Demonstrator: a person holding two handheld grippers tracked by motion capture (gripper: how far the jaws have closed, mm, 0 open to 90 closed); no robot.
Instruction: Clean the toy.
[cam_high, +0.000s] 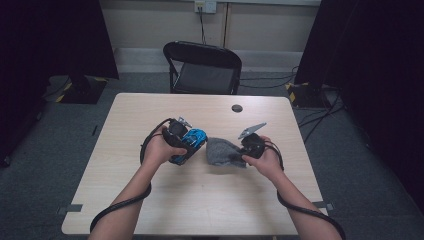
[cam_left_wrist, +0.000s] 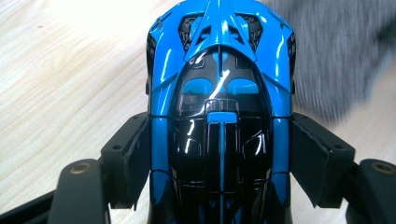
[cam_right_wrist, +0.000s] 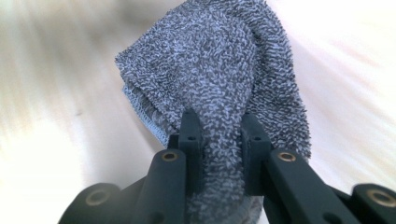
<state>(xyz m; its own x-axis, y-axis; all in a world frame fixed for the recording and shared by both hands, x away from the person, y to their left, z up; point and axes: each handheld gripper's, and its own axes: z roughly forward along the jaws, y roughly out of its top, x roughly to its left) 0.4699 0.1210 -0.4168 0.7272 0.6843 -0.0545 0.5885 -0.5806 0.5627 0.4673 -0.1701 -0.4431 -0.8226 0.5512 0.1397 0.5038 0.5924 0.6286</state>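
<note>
left hand-held gripper (cam_left_wrist: 219, 158) clamps toy car (cam_left_wrist: 219, 93) sides: glossy, slippery, fragile | right hand-held gripper (cam_right_wrist: 219, 140) pinches cloth (cam_right_wrist: 219, 70): soft, limp

Wooden table (cam_high: 150, 200) with dark disc (cam_high: 237, 108)

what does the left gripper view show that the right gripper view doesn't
The left gripper view alone shows the blue and black toy car clamped between the left gripper jaws. The right gripper view alone shows the right gripper pinching the grey cloth, with its stitched edge and looped pile sharp. Both share the cloth, blurred in the left gripper view, and the pale wooden table.
</note>
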